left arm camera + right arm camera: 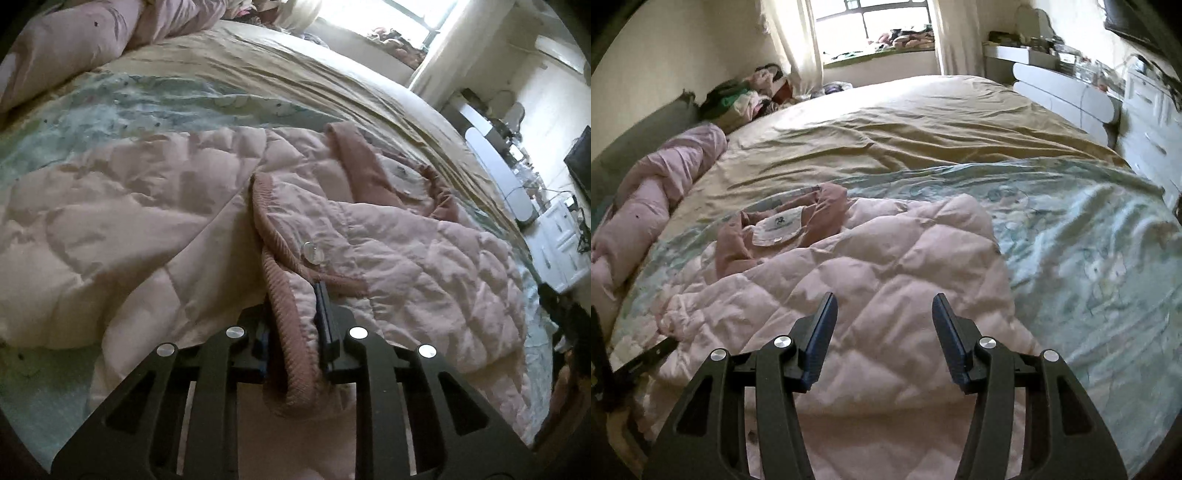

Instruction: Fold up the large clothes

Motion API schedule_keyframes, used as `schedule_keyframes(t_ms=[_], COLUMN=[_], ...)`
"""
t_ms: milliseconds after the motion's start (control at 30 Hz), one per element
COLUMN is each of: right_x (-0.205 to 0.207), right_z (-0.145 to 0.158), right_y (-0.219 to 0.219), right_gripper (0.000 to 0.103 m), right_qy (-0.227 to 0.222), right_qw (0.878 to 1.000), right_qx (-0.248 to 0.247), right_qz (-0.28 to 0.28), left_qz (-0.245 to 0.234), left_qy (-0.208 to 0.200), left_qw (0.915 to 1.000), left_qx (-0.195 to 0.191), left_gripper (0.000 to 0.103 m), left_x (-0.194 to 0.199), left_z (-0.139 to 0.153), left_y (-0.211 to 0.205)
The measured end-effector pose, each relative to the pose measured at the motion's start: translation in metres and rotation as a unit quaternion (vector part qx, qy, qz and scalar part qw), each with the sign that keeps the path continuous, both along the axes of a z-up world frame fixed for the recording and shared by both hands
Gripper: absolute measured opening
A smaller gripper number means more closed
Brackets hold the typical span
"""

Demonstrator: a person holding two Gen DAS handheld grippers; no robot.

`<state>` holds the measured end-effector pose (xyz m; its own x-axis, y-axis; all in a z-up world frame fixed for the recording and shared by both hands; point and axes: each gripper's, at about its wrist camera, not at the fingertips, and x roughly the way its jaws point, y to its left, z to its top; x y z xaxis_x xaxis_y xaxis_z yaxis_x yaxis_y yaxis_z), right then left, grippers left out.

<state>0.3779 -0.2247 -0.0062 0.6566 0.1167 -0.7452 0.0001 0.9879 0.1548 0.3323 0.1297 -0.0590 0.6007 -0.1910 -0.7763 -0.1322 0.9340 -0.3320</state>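
A pale pink quilted jacket with darker pink ribbed trim lies spread on the bed. In the left wrist view my left gripper is shut on the jacket's ribbed front edge, just below a clear round button. The fabric bunches between the pads and hides the left one. In the right wrist view the same jacket lies with its collar and white label at the far left. My right gripper hovers open above the quilted body, nothing between its fingers. The left gripper's dark frame shows at the left edge.
The bed carries a tan sheet and a light blue printed sheet. A rolled pink duvet lies along the left side. Clothes pile by the window. White drawers and a cluttered dresser stand to the right.
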Motion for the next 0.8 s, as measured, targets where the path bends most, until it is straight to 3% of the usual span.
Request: schedule_keyframes(t_ms=[200,367,600,800], right_x=[0.035,0.047,0.048,0.041], right_z=[-0.029,-0.060,-0.081,-0.078], right_y=[0.005,-0.004,-0.012,-0.001], right_gripper=[0.052,0.052,0.053,0.054], right_qy=[0.047,0.097,0.095,0.080], right_qw=[0.998,0.995,0.995,0.995], right_qx=[-0.040,-0.038,-0.020,-0.052], right_qz=[0.010,-0.008,-0.029,-0.036], left_qz=[-0.002,-0.004,-0.012,-0.013], left_qy=[-0.001,0.003,0.008,0.011], left_qw=[0.9998,0.9997,0.9994,0.9986], left_qx=[0.021,0.025,0.031,0.050], left_gripper=[0.015,0.016,0.020,0.021], left_x=[-0.002,-0.001,0.000,-0.002], left_z=[-0.003,-0.005,-0.007,0.002], left_y=[-0.005,-0.006,-0.008,-0.013])
